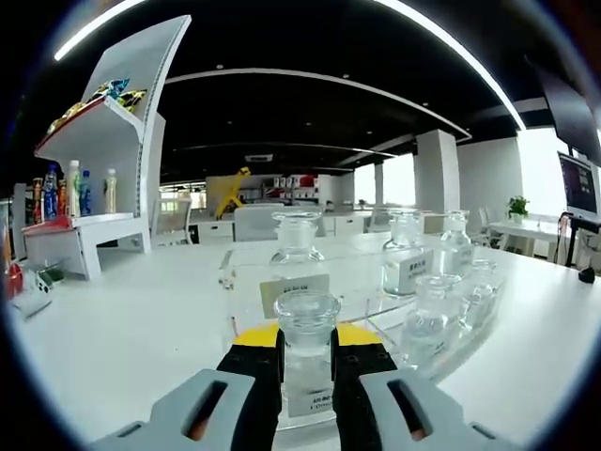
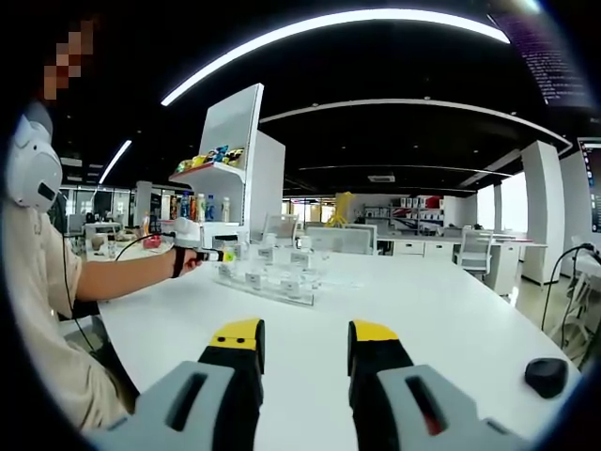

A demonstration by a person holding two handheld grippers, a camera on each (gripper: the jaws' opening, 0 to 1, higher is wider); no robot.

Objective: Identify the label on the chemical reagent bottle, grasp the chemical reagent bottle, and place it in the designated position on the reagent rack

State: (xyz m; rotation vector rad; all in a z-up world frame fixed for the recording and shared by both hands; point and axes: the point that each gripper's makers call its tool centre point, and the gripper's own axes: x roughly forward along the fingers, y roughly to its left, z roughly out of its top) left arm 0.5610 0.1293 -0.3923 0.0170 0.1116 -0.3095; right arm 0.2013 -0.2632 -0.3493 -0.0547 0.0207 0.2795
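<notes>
The reagent bottle (image 1: pixel 306 352), clear glass with a round stopper and a white label low on its body, sits between the yellow-tipped jaws of the left claw (image 1: pixel 306 362), which pinch it on both sides just in front of the clear reagent rack (image 1: pixel 376 315); the label's print is too small to read. On the rack stand more stoppered bottles (image 1: pixel 297 240), each behind a small white tag, spread across two steps. In the right gripper view the same rack (image 2: pixel 272 282) lies well off across the white bench (image 2: pixel 441 310), with the person's hand (image 2: pixel 185 252) holding the left claw at its near end. The right claw (image 2: pixel 305 349) hangs spread and empty above the bench, well apart from the rack. The risk, as I judge it, is in the set-down: smooth glass held by narrow pads may slip or twist if tilted, and the neighbouring bottles stand close together, so a careless approach could knock one over or land this bottle behind the wrong tag. A black object (image 2: pixel 546 376) lies far right on the bench, out of the way.
</notes>
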